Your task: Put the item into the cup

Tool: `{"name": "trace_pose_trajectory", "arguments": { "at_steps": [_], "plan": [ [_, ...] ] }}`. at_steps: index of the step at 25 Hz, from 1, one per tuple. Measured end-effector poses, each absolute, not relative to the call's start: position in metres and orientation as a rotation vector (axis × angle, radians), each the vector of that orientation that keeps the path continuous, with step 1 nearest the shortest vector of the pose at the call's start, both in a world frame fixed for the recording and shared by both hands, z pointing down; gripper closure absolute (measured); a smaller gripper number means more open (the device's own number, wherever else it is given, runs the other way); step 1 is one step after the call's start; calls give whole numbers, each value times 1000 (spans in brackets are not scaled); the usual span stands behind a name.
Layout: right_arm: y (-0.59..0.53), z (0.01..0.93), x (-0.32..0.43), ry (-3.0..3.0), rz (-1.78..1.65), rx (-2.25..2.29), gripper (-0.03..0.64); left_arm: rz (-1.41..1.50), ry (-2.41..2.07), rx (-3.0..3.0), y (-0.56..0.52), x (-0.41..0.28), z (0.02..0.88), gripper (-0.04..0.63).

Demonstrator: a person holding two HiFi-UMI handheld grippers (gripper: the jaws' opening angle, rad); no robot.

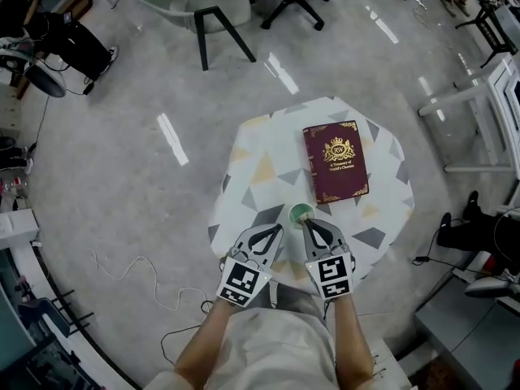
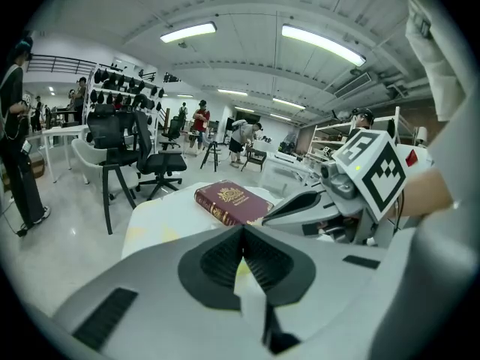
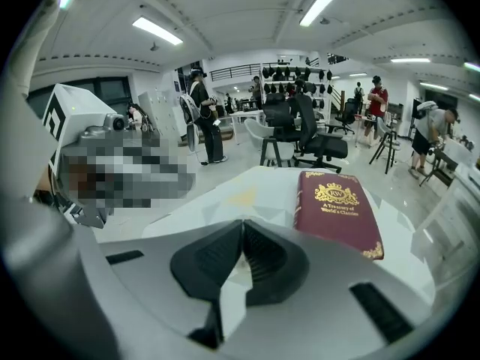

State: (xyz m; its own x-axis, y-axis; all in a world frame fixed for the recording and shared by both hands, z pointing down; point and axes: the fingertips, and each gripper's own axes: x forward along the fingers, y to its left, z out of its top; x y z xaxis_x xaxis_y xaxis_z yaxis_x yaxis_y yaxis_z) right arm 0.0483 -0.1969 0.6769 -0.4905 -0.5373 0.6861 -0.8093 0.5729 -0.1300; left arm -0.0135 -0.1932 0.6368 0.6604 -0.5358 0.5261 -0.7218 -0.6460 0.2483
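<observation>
You are standing at the near edge of a small table (image 1: 244, 149) with cut-off corners, covered by a white cloth (image 1: 272, 173) printed with grey and yellow triangles. Around it is a wide, glossy grey floor (image 1: 122, 161) that reflects the ceiling lights. A maroon book (image 1: 335, 161) with gold print lies flat toward the table's far right corner, its long side running from far to near. The green cup (image 1: 301, 213) stands upright close to the near edge, just off the book's near left corner. It sits between the tips of your two tools, and the head view does not show whether either tip touches it. Your left gripper (image 1: 279, 228) is clenched with nothing between its pads, and your right gripper (image 1: 308, 223) is likewise pressed shut on nothing. The left and far parts of the cloth are bare, and the floor lies open past the left and far edges. Chairs (image 1: 215, 2) stand well beyond the far edge, a thin cable (image 1: 138, 270) loops on the floor to your near left, and white frames and furniture crowd the right side. What sits inside the cup is too small to make out, and neither gripper view shows the cup. From the left gripper view the right tool's body covers part of the table beside the book. The person's torso hides the table's nearest edge in the head view.
</observation>
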Motion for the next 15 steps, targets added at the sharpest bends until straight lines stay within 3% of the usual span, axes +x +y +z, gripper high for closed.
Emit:
{"name": "trace_pose_trajectory", "arguments": {
  "at_steps": [15],
  "plan": [
    [-201, 706, 45, -2112, 645, 1014, 607, 571, -934, 2422, -195, -7, 647, 584]
  ]
}}
